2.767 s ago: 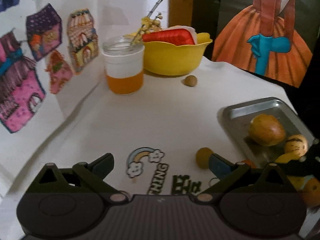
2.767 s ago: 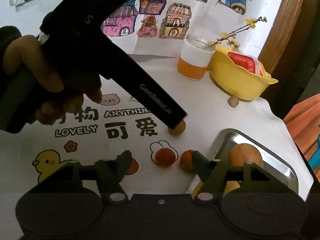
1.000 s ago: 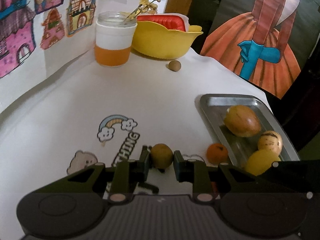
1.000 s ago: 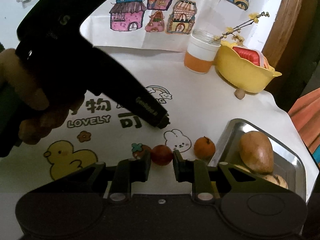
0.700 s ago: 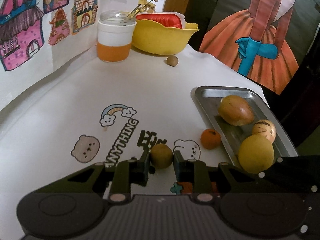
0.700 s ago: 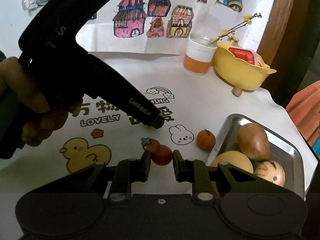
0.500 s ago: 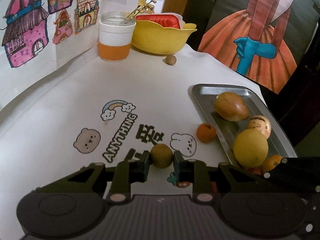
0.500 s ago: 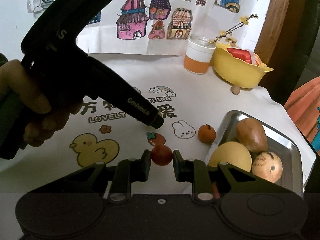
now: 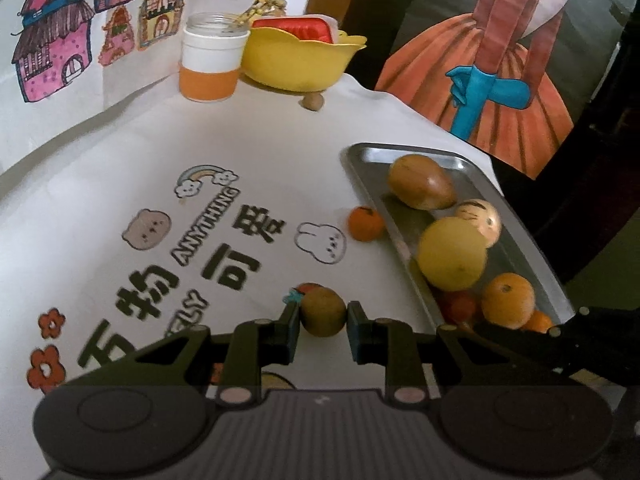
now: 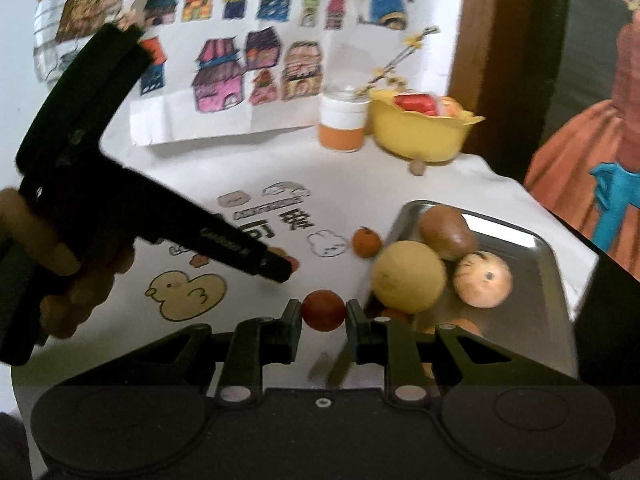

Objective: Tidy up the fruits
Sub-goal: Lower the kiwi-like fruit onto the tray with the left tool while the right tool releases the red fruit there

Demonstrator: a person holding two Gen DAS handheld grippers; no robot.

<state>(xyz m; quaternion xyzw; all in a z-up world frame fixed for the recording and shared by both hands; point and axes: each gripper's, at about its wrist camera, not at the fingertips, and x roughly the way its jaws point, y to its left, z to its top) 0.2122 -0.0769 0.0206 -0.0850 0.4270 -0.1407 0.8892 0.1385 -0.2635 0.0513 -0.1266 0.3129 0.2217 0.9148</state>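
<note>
My left gripper (image 9: 323, 316) is shut on a small olive-brown fruit (image 9: 322, 311) and holds it above the printed cloth, left of the metal tray (image 9: 472, 168). My right gripper (image 10: 323, 312) is shut on a small red fruit (image 10: 323, 309) above the cloth beside the tray (image 10: 548, 248). The tray holds a brown fruit (image 9: 420, 182), a yellow round fruit (image 9: 452, 254), a face-painted fruit (image 9: 480, 216) and an orange (image 9: 508, 300). A small orange (image 9: 365, 223) lies on the cloth by the tray's left rim. The left gripper's body shows in the right wrist view (image 10: 280, 266).
A yellow bowl (image 9: 296, 60) with a red box and a jar of orange liquid (image 9: 210, 64) stand at the back. A small brown nut (image 9: 312, 101) lies near the bowl. Drawings of houses hang at the back left. The table edge drops off behind the tray.
Both grippers closed on their fruits, lifted them off the cloth and pulled back. The view of the tray has widened and the right view has swung toward the tray.
</note>
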